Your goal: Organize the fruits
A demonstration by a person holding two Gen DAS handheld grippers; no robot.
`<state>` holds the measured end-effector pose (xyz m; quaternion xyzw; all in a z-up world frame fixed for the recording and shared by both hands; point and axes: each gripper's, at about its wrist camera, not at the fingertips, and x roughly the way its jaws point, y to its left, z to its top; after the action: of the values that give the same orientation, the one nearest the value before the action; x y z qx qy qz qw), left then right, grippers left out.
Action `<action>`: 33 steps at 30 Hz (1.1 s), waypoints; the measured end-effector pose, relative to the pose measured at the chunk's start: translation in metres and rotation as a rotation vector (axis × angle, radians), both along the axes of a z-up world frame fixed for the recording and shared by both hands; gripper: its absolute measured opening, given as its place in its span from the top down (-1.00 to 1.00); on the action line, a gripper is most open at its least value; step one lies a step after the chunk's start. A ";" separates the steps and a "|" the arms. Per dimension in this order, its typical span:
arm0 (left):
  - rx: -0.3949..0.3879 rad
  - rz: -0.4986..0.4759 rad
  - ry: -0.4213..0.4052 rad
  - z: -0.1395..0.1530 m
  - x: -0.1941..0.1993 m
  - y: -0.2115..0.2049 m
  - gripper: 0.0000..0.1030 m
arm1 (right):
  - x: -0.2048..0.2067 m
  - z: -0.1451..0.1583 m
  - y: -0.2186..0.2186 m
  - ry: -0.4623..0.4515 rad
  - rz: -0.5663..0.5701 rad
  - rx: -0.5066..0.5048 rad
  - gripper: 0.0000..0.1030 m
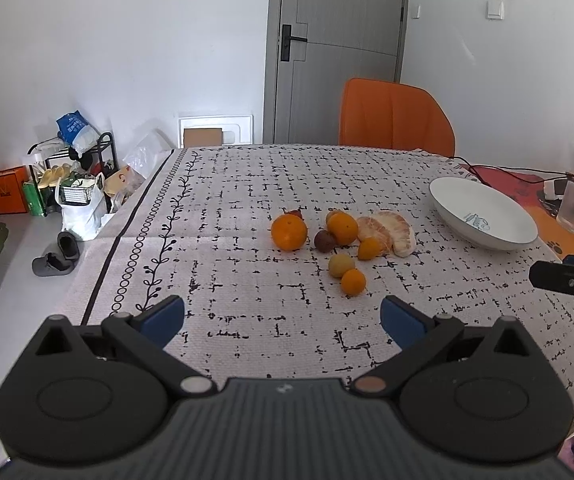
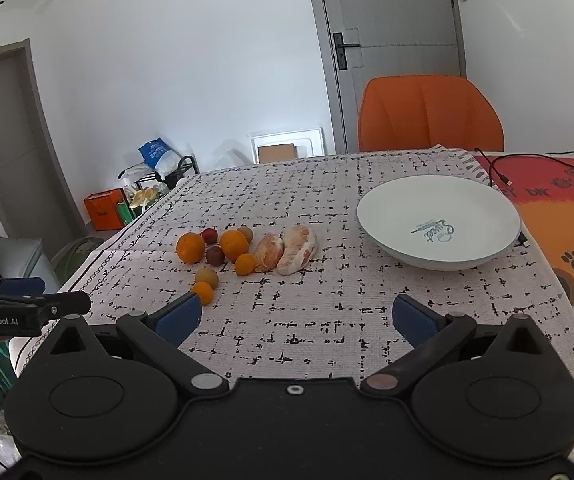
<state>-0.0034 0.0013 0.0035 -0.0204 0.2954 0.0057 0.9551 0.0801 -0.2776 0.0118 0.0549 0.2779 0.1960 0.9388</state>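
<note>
- The left gripper (image 1: 283, 322) hovers above the near part of the surface (image 1: 247, 320), its blue-padded fingers (image 1: 165, 316) spread wide with nothing between them.
- The right gripper (image 2: 297, 318) hangs likewise over the patterned cloth, fingers (image 2: 413, 320) wide apart and empty; in the left view only its dark tip shows, cut off by the right edge.
- The fruits sit in a loose cluster mid-surface, well apart from both grippers: a big orange (image 1: 289, 232) on the left, a second orange (image 1: 342, 229) near it, a dark plum (image 1: 324, 240) between them.
- Two peeled citrus pieces (image 2: 287, 252) lie side by side at the cluster's right end, touching.
- Nearest the grippers are a yellowish round fruit (image 1: 341, 265) and a small orange (image 1: 353, 282), touching each other.
- A reddish fruit (image 2: 209, 235) behind the big orange is half hidden in the left view.
- The white bowl (image 2: 439, 204) stands empty to the right of the cluster, apart from it.
- An orange chair (image 2: 431, 114) stands behind the surface.
</note>
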 end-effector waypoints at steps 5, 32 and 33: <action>0.002 0.000 -0.002 0.000 -0.001 0.001 -1.00 | -0.001 0.001 0.000 0.000 0.008 -0.001 -1.00; 0.009 0.003 -0.008 0.002 -0.001 0.002 -1.00 | 0.001 -0.002 -0.001 0.004 -0.012 -0.013 -1.00; 0.006 0.003 -0.008 0.001 -0.001 0.002 -1.00 | 0.001 -0.003 -0.001 0.005 -0.012 -0.012 -1.00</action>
<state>-0.0047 0.0036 0.0049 -0.0178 0.2916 0.0080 0.9563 0.0811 -0.2786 0.0091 0.0512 0.2813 0.1886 0.9395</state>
